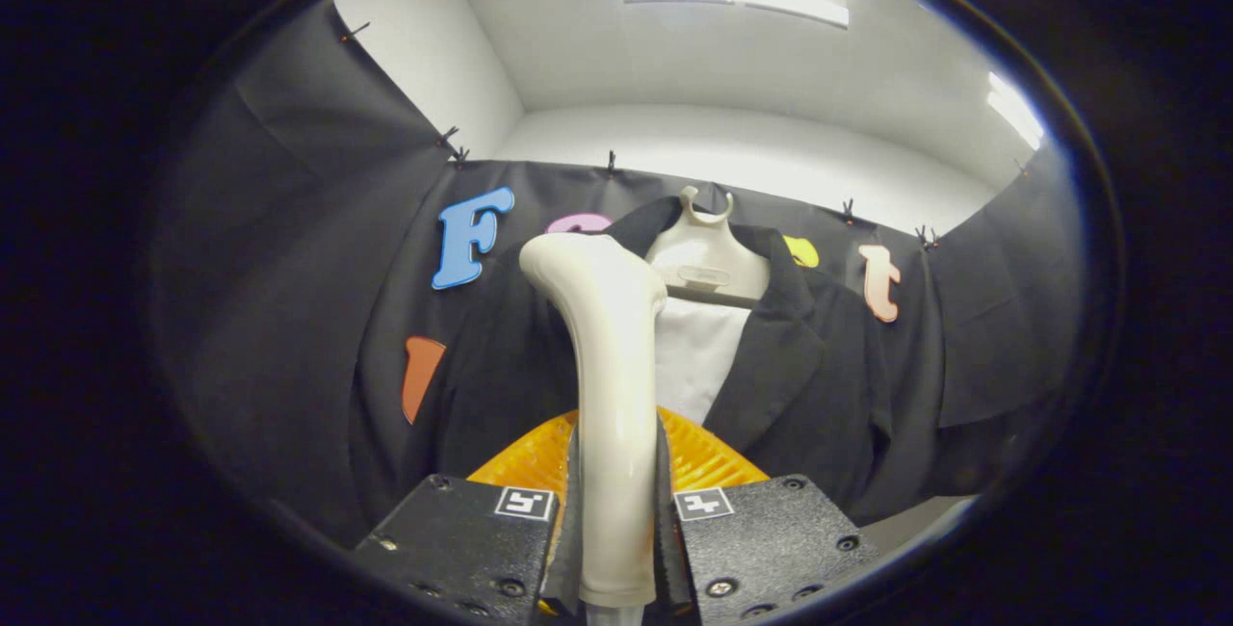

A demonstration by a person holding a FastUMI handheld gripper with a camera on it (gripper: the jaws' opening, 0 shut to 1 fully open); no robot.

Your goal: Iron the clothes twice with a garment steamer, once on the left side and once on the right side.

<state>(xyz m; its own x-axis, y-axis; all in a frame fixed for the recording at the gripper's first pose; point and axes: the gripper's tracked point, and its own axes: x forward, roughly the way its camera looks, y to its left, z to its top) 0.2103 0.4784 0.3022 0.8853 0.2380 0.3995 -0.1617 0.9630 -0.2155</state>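
In the gripper view, the hand-held gripper (616,520) at the bottom centre is clenched on the cream handle of the garment steamer (609,385), both fingers pressing its sides. The steamer rises upright through the middle of the frame, its curved head bending toward the upper left. Just beyond it hangs a dark jacket (819,385) over a white shirt (698,356), on a pale hanger (706,265) against the booth wall. An orange ribbed piece (708,457) sits behind the fingers.
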